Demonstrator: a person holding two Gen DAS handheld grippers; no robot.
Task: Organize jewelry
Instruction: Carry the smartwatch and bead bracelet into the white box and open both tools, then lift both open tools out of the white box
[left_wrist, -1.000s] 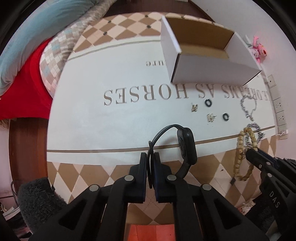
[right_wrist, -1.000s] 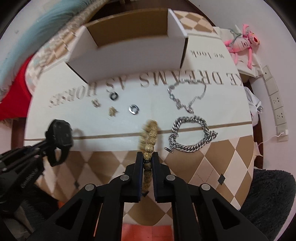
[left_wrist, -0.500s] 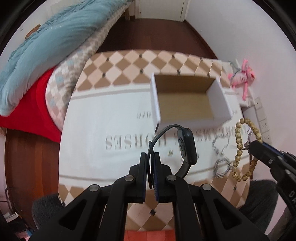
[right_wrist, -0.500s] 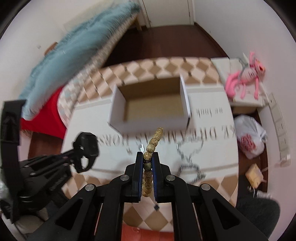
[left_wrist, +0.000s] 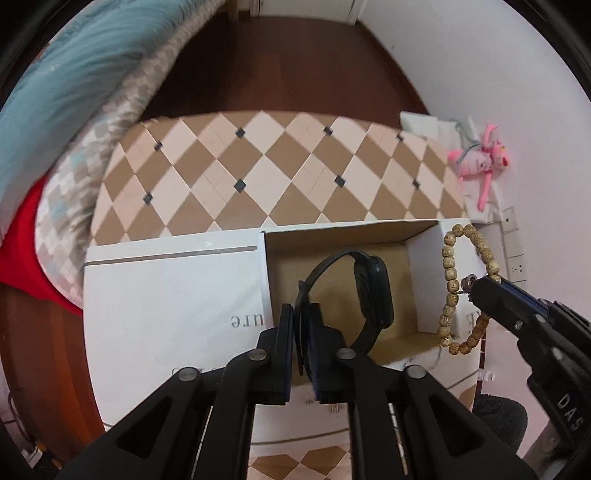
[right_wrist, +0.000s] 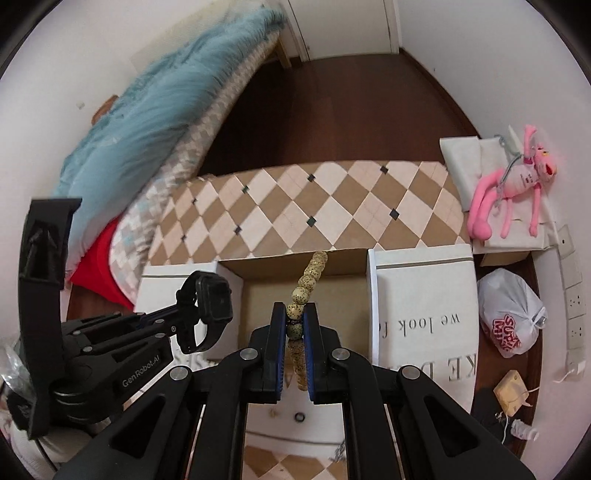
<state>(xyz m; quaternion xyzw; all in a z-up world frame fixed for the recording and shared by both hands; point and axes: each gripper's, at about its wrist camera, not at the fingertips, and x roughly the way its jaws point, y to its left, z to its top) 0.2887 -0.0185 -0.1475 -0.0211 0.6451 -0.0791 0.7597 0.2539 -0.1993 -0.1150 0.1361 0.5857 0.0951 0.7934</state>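
Both tools are up over the open cardboard box (left_wrist: 424, 280) near the bench's far edge. The left tool (left_wrist: 302, 332) pinches the black watch (left_wrist: 371, 291) by its strap, the right tool (right_wrist: 295, 325) clamps the bead bracelet (right_wrist: 308, 280), both dangling, ready to drop in. Readable: "GenRobot.AI", "DAS", "we look" on the cloth.

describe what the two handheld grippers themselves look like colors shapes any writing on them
Both are matte black plastic with angular, open-framed linkage arms joined by round silver pivot bolts. The flat finger pads have blue edging. The left gripper carries white "GenRobot.AI" lettering on its side; the right gripper shows white "DAS" lettering on its body. No cables or sleeves are visible.
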